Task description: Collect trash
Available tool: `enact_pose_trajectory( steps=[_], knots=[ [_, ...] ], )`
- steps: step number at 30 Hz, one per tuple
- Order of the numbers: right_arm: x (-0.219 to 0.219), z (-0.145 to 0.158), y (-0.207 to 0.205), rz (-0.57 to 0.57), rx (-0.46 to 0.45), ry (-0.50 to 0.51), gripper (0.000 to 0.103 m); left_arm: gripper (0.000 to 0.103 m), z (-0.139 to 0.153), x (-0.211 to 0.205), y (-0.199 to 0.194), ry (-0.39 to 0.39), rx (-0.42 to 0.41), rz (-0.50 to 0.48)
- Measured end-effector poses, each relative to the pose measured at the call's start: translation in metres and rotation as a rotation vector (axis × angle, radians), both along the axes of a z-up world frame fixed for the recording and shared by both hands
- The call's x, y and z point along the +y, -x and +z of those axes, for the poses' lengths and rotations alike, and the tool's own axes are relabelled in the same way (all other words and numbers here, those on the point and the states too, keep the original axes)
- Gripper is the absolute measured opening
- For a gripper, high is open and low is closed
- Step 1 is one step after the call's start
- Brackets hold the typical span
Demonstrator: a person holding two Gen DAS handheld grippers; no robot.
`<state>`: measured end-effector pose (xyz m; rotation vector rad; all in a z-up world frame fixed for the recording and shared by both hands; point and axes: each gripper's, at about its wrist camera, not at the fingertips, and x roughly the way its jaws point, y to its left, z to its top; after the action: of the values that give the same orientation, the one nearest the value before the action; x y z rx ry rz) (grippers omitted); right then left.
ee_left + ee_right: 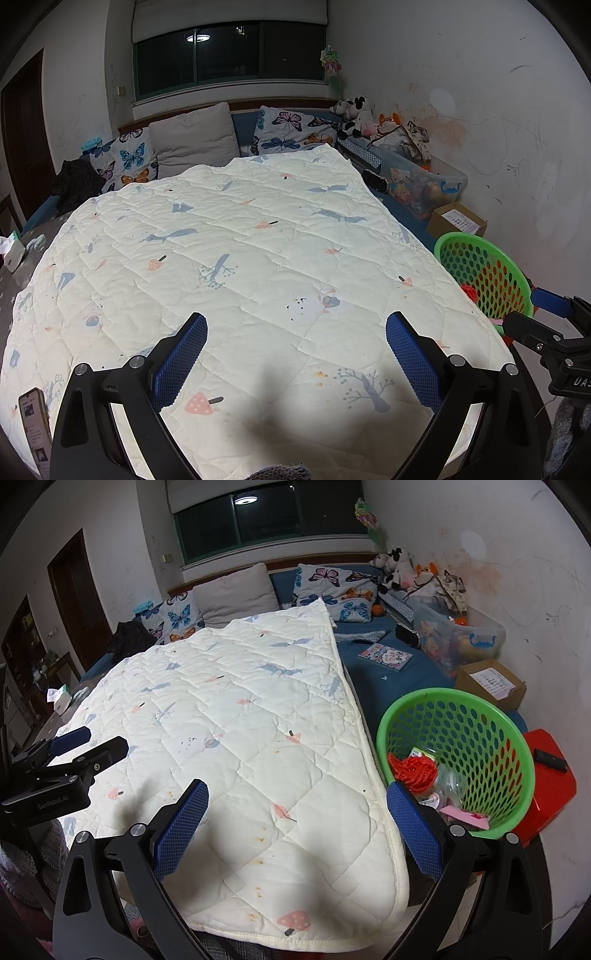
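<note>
"GenRobot.AI" lettering marks the left gripper (79, 744) at nine o'clock; both grippers' fingers spread wide, empty; right gripper (297, 825) near the green basket (517, 746).

Lying wide and flat across the bed, the quilt (258, 240), leaving open room above its whole top. Spreading apart over its near edge, the left gripper (295, 362) and the right gripper (297, 830), both holding nothing. Standing just right of the quilt's edge, the green basket (491, 716), mouth open from above, already partly filling with trash (417, 771). Crowding the far right side, a clear bin (491, 635) and a cardboard box (476, 675).
</note>
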<state>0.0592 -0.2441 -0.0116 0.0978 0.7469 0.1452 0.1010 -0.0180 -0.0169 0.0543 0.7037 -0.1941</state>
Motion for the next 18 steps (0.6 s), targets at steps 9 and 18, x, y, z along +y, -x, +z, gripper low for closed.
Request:
enact_pose_trajectory(
  steps=[9, 18],
  knots=[
    [0.0013, -0.0007, -0.0001, 0.003, 0.0, 0.0, 0.096, 0.094, -0.0002, 0.0005, 0.0001, -0.005, -0.002, -0.004],
    [0.0055, -0.0014, -0.0019, 0.005, 0.005, -0.001, 0.096, 0.094, -0.0002, 0.0023, -0.0015, -0.006, 0.007, 0.007]
  ],
)
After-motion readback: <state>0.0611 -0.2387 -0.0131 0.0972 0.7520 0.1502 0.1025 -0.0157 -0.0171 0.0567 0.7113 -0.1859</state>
